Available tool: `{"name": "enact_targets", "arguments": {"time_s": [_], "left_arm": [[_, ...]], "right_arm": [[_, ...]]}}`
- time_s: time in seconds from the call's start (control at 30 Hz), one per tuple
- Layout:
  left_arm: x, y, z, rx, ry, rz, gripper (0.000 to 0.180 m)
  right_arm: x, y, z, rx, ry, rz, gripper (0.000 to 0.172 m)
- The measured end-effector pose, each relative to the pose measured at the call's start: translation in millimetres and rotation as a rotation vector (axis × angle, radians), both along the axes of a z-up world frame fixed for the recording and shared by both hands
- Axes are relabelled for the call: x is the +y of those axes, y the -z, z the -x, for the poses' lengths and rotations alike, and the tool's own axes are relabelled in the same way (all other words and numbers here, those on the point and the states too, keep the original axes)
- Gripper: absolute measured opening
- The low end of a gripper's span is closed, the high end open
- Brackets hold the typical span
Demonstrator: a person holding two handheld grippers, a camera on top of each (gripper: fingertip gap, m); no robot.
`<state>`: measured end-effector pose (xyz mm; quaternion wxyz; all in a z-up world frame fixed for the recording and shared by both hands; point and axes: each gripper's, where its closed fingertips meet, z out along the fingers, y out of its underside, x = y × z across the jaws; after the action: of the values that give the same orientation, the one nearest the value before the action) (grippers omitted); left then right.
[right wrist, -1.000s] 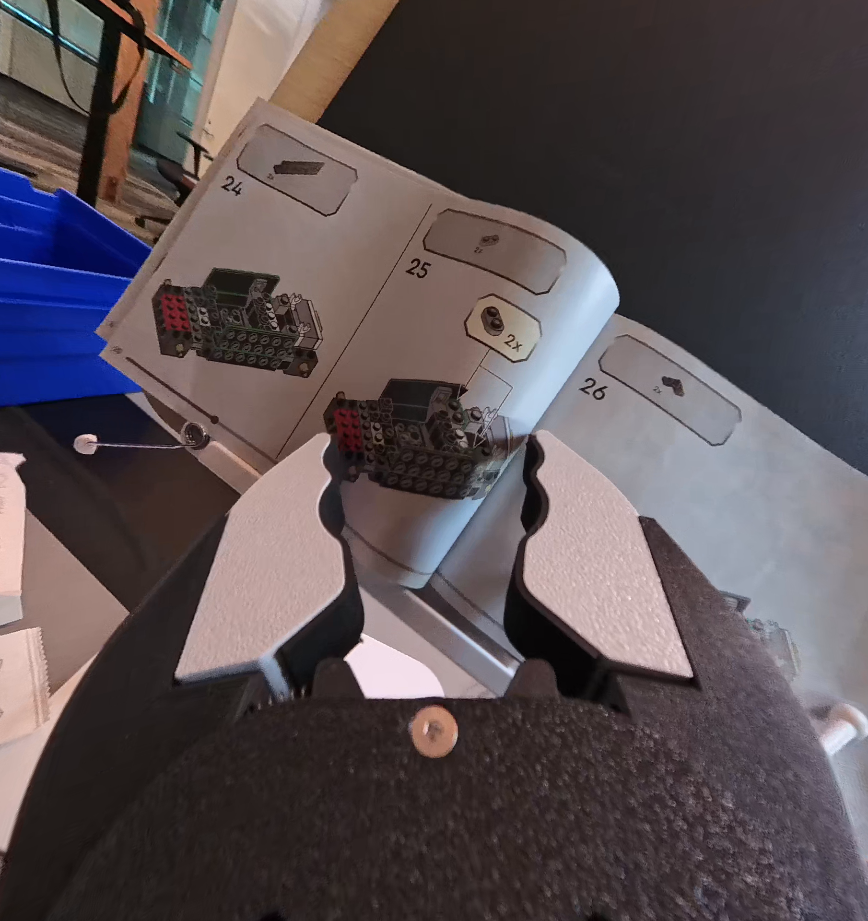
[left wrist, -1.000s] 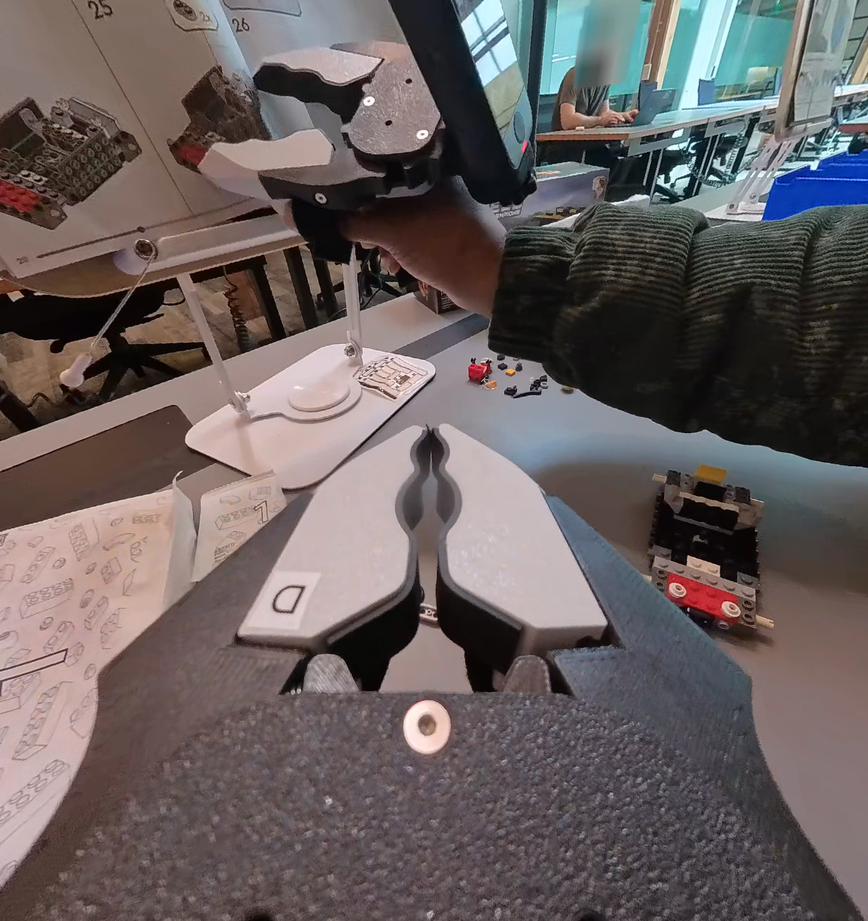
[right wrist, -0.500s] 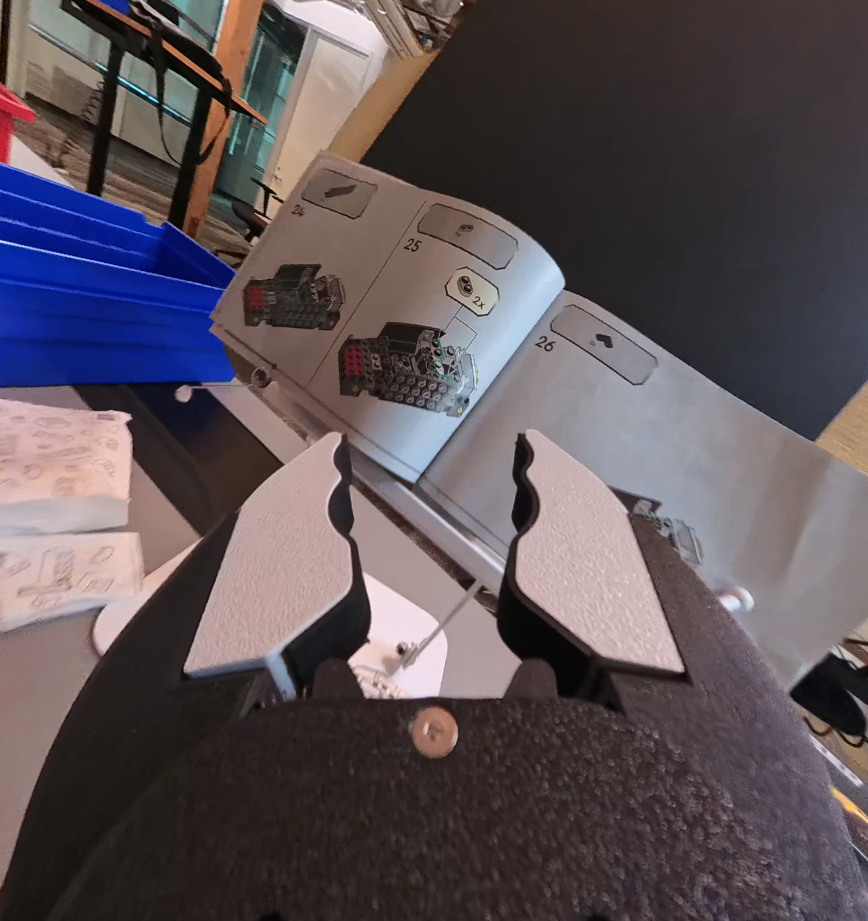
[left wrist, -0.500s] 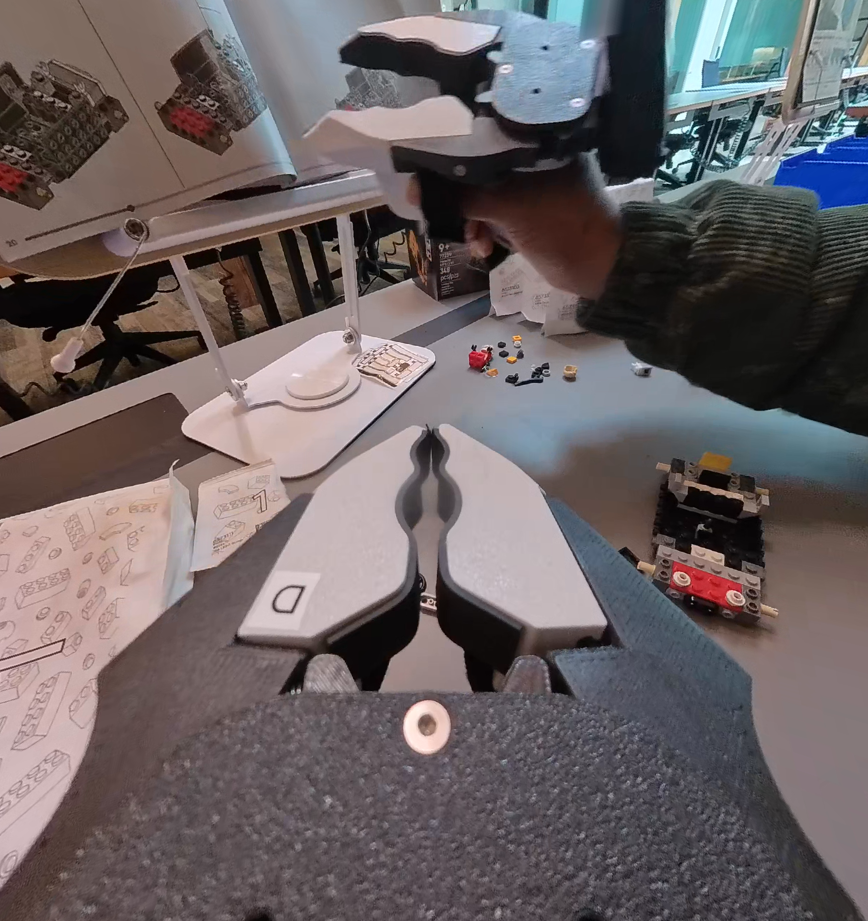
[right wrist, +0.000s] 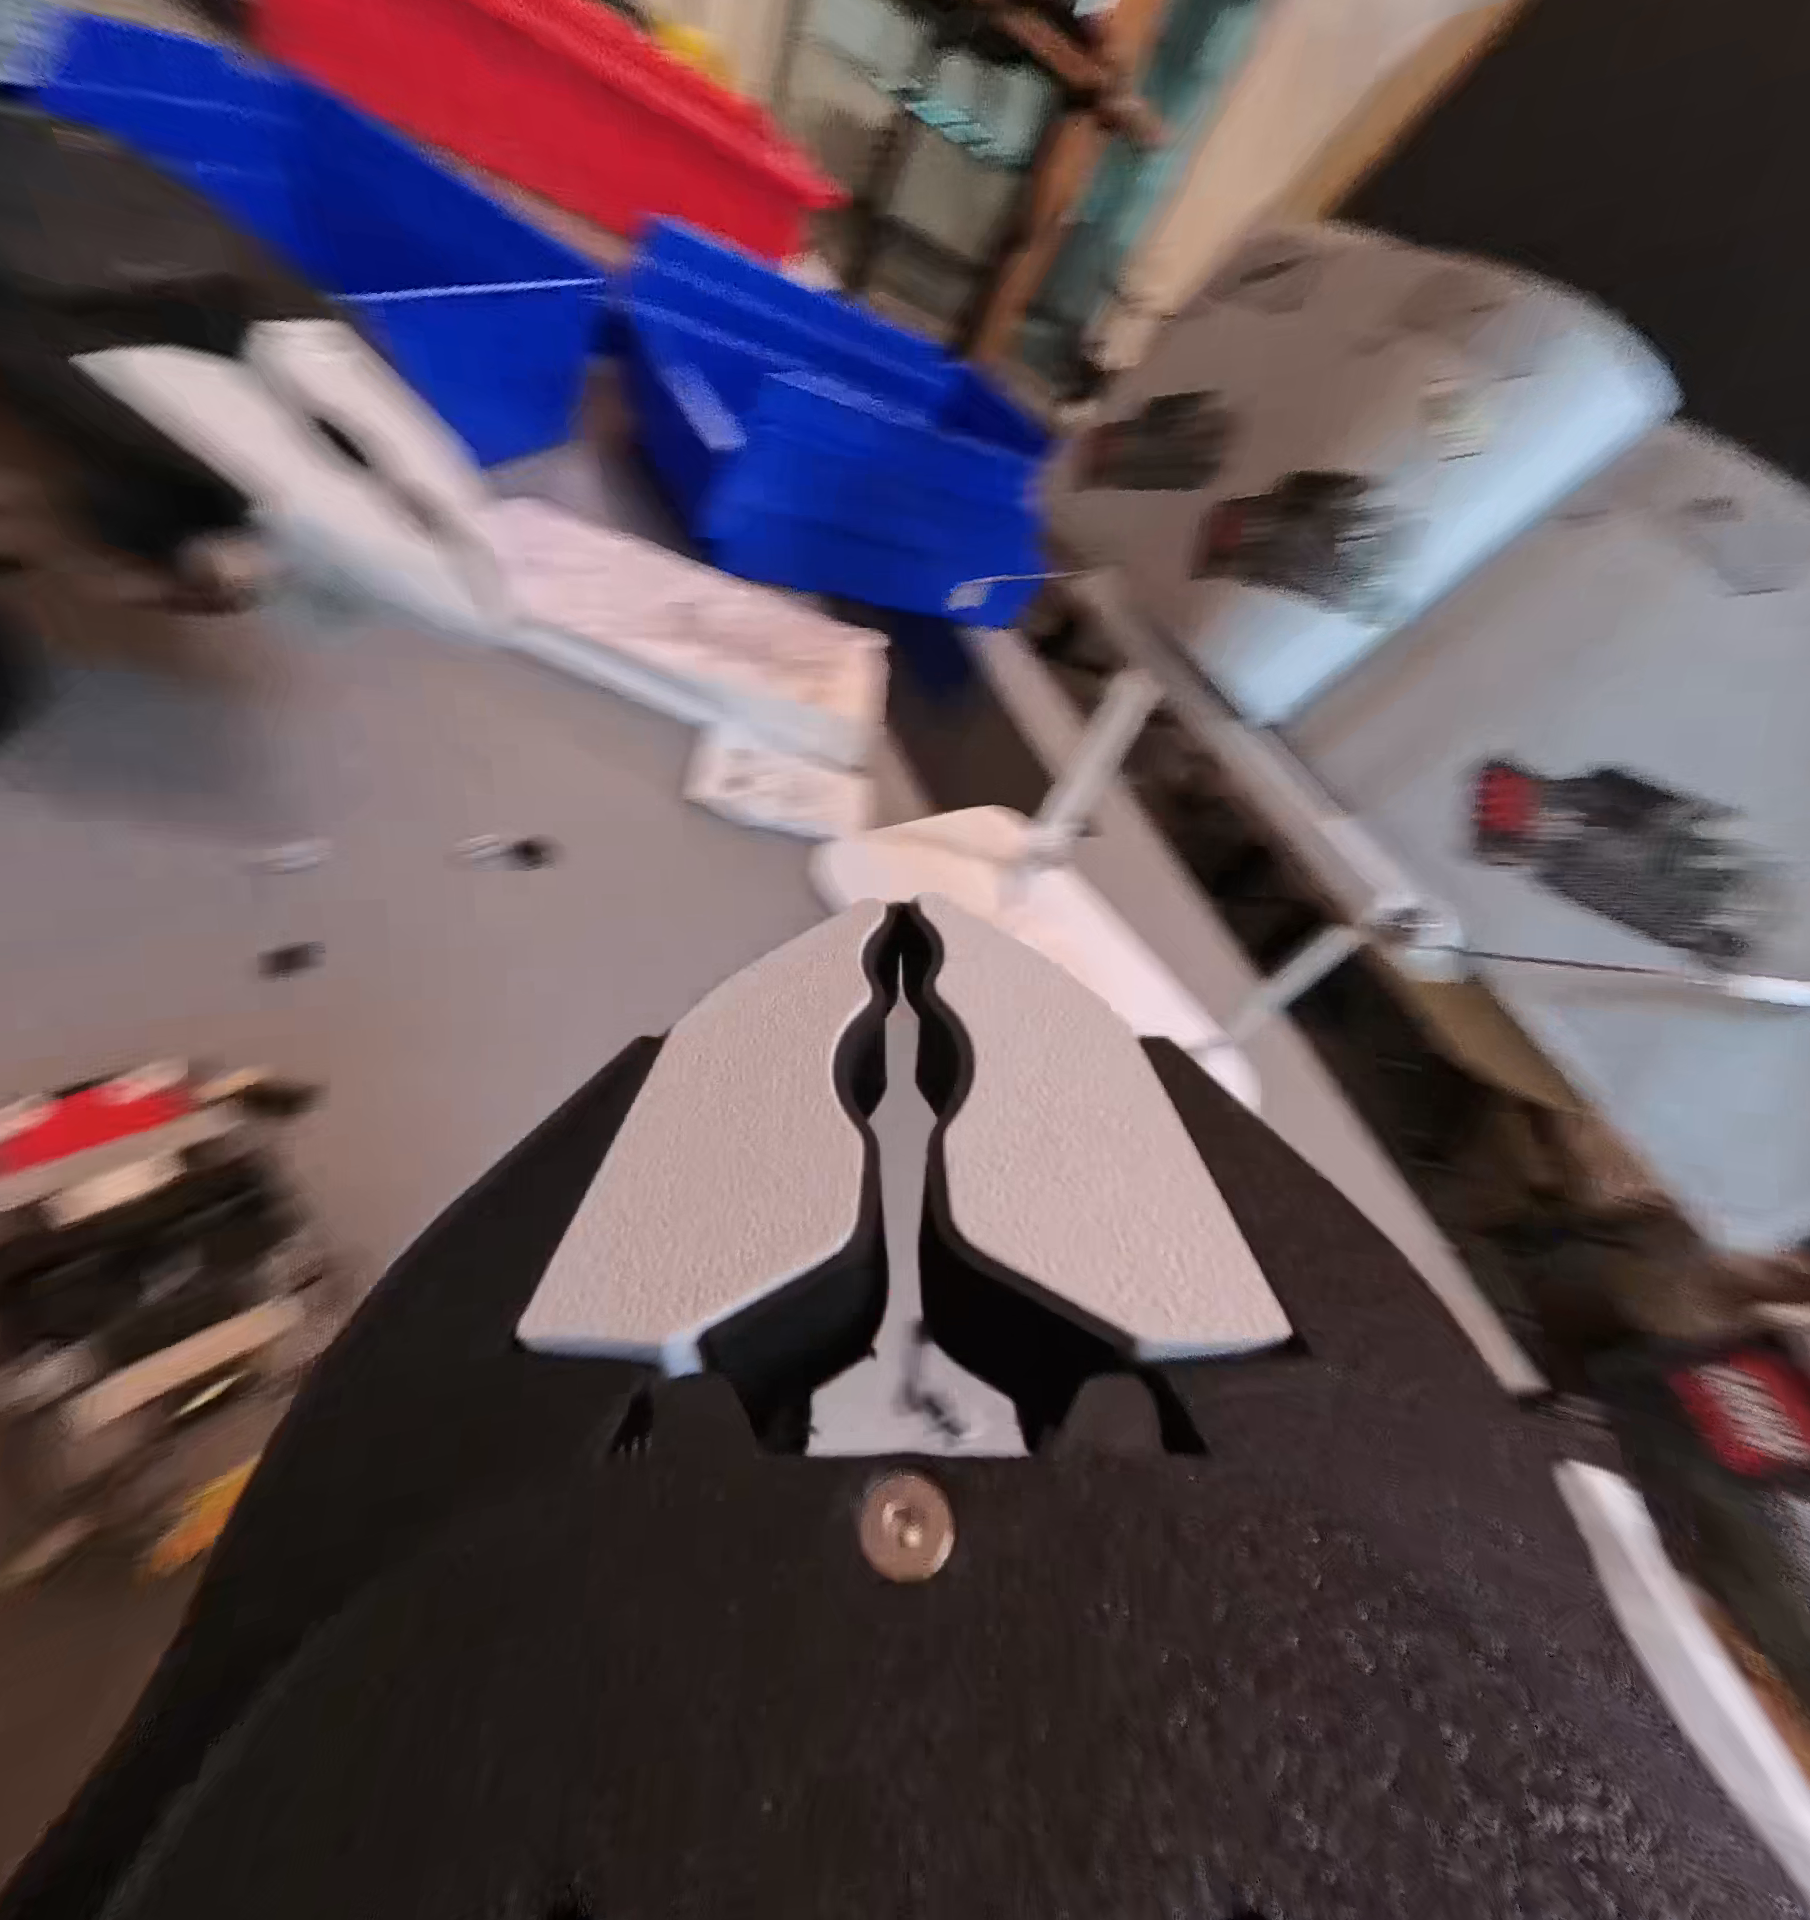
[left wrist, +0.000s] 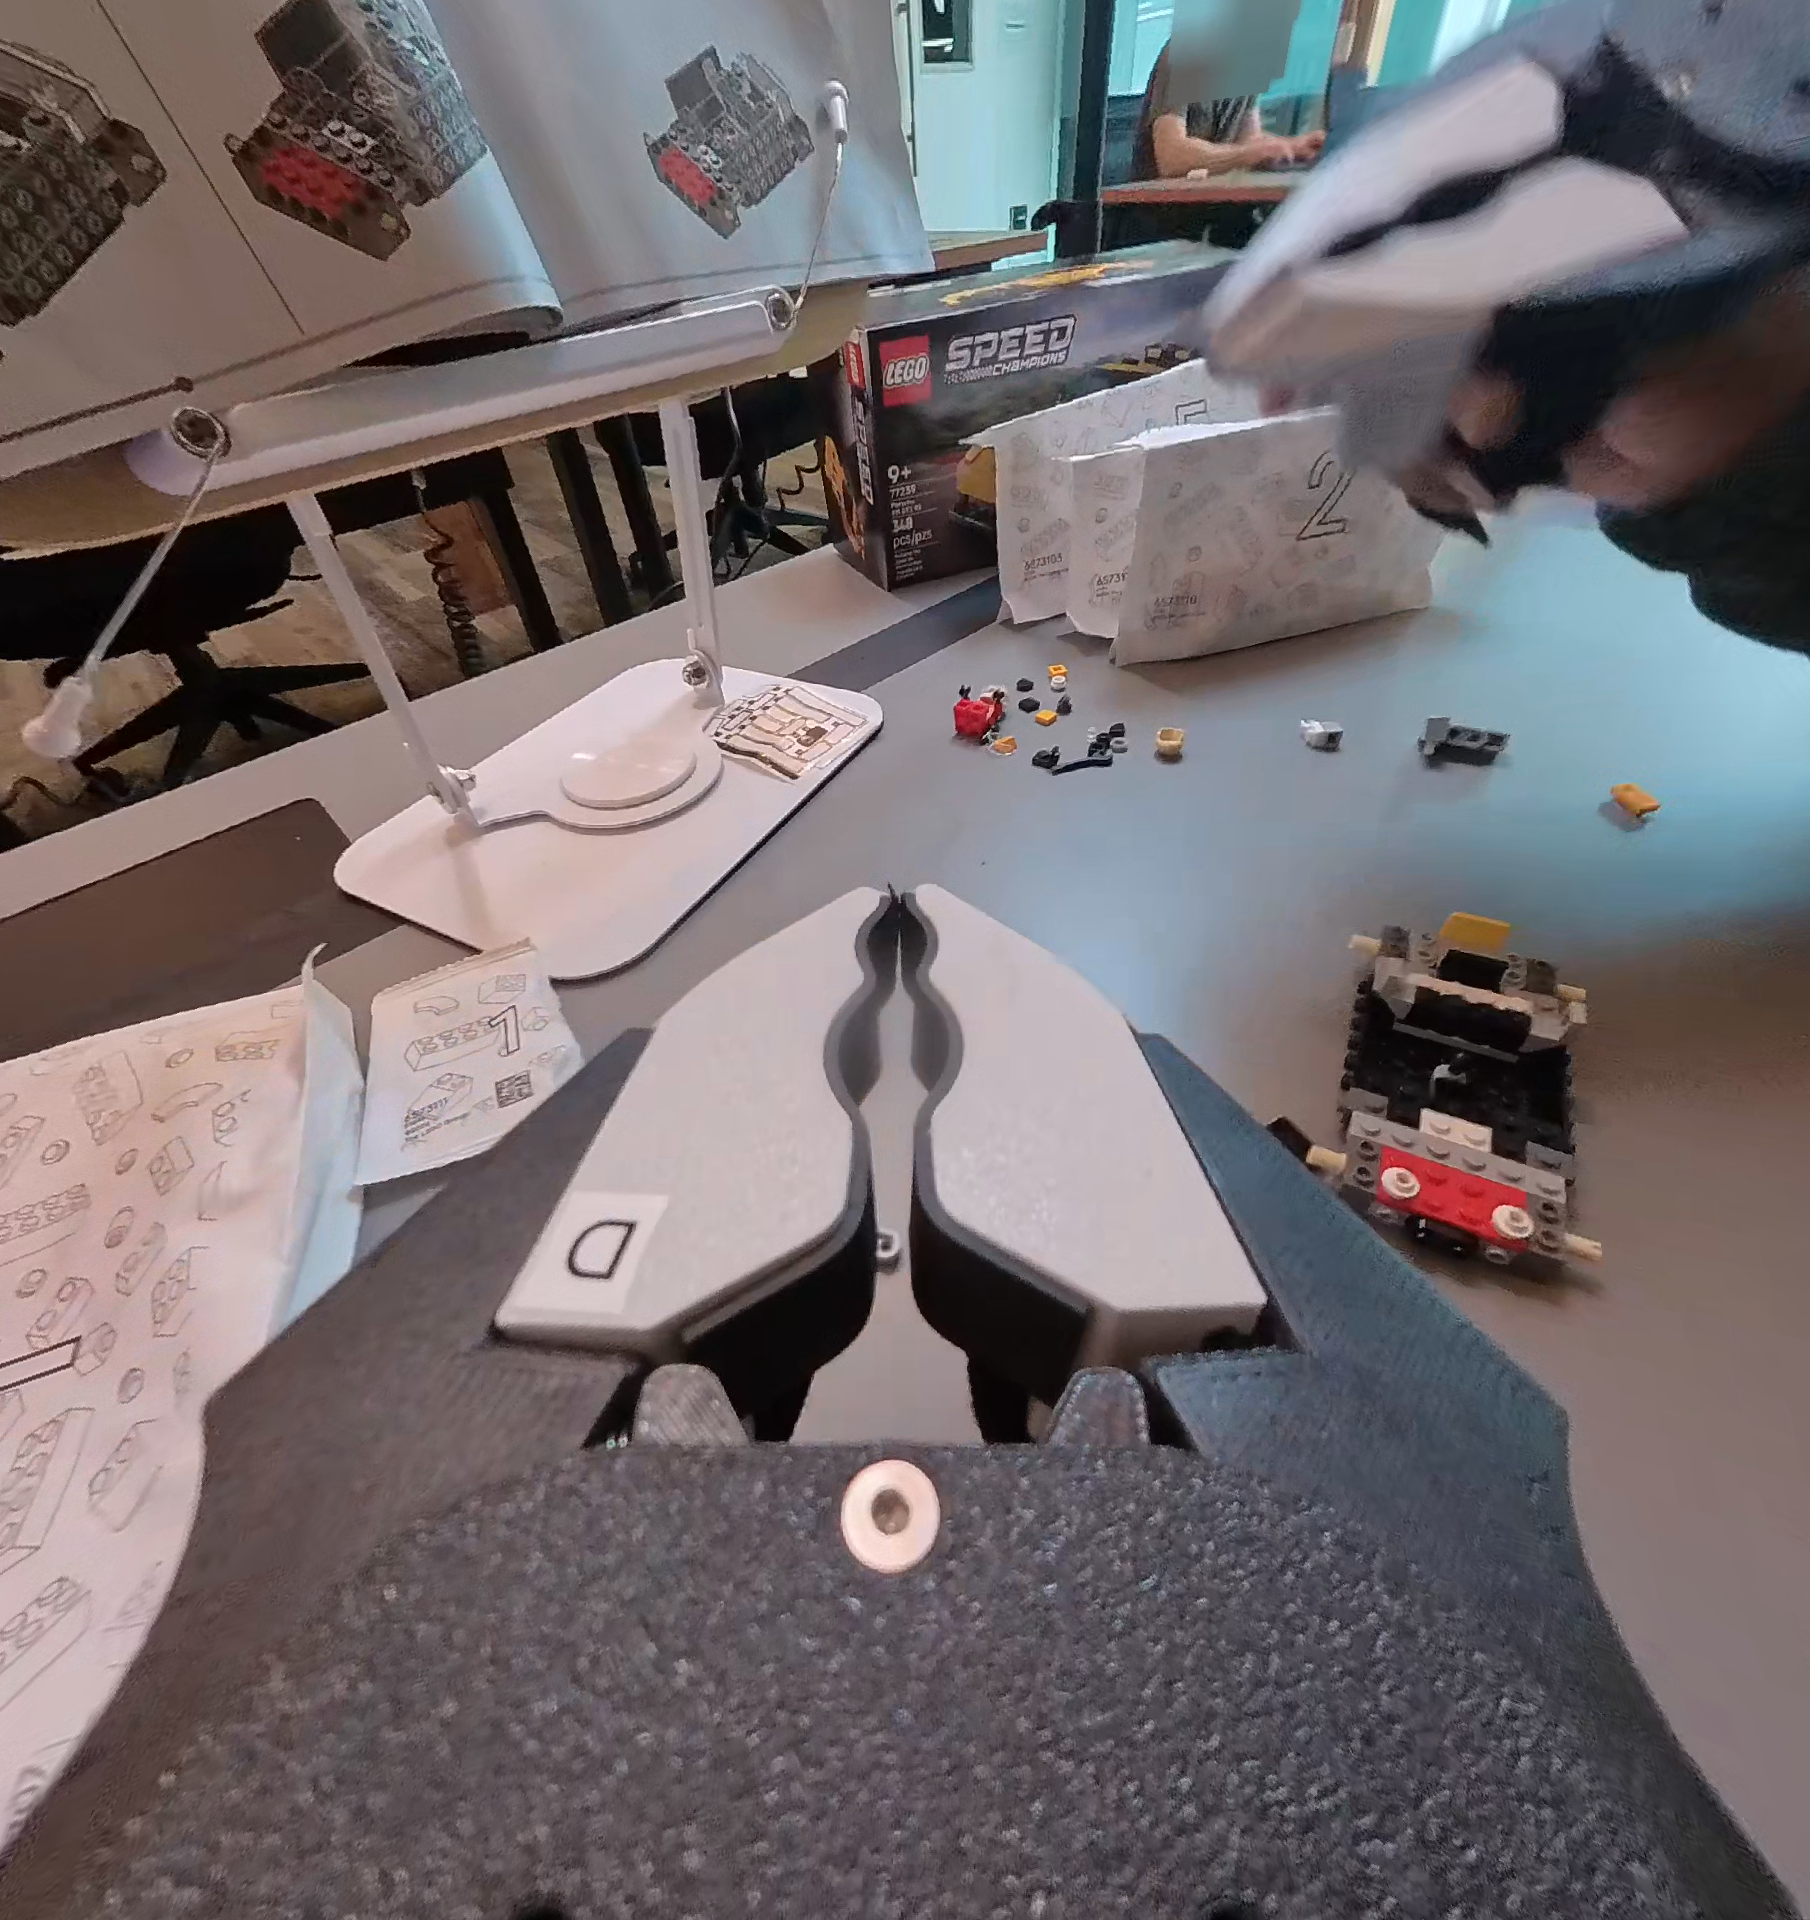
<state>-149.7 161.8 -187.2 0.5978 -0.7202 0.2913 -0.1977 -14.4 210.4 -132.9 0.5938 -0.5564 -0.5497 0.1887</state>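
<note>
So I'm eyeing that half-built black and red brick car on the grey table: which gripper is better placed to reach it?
Probably the left gripper: it sits low beside the car, while the right gripper is raised farther away.

On the tabletop (left wrist: 1244,883), the stand (left wrist: 568,831) bearing the booklet (left wrist: 413,156) sits left, the model car (left wrist: 1457,1091) right, loose pieces (left wrist: 1067,722) between, bags (left wrist: 1244,540) behind.

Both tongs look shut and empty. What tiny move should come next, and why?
Probably open the right tongs: they are shut on nothing above the table, and the loose small bricks lie untouched. The left tongs are shut too.
</note>
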Motion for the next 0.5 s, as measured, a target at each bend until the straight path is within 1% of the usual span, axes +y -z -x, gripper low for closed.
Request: {"name": "enact_targets", "arguments": {"time_s": [0.07,0.1,0.13,0.2,0.27,0.33,0.43,0.5], "left_arm": [[-2,-2,-4,-0.033,0.019,0.019,0.000],[-3,-1,-6,-0.037,0.035,0.030,0.000],[-5,1,-10,-0.031,0.056,0.038,0.000],[-10,5,-20,-0.006,0.107,0.046,0.002],[-17,15,-34,0.031,0.180,0.082,0.006],[-28,28,-50,0.075,0.267,0.136,0.016],[-48,48,-75,0.157,0.398,0.196,0.030],[-61,62,-91,0.226,0.461,0.229,0.040]], "right_arm": [[-40,26,-3,-0.075,-0.160,0.128,0.000],[-56,40,-7,-0.120,-0.208,0.192,0.000],[-68,54,-11,-0.168,-0.227,0.247,0.001],[-87,82,-18,-0.257,-0.239,0.323,0.008],[-102,103,-22,-0.305,-0.257,0.381,0.012],[-108,113,-20,-0.300,-0.266,0.405,0.012],[-101,121,-14,-0.294,-0.266,0.449,0.011],[-101,125,-8,-0.309,-0.304,0.494,0.012]]}}
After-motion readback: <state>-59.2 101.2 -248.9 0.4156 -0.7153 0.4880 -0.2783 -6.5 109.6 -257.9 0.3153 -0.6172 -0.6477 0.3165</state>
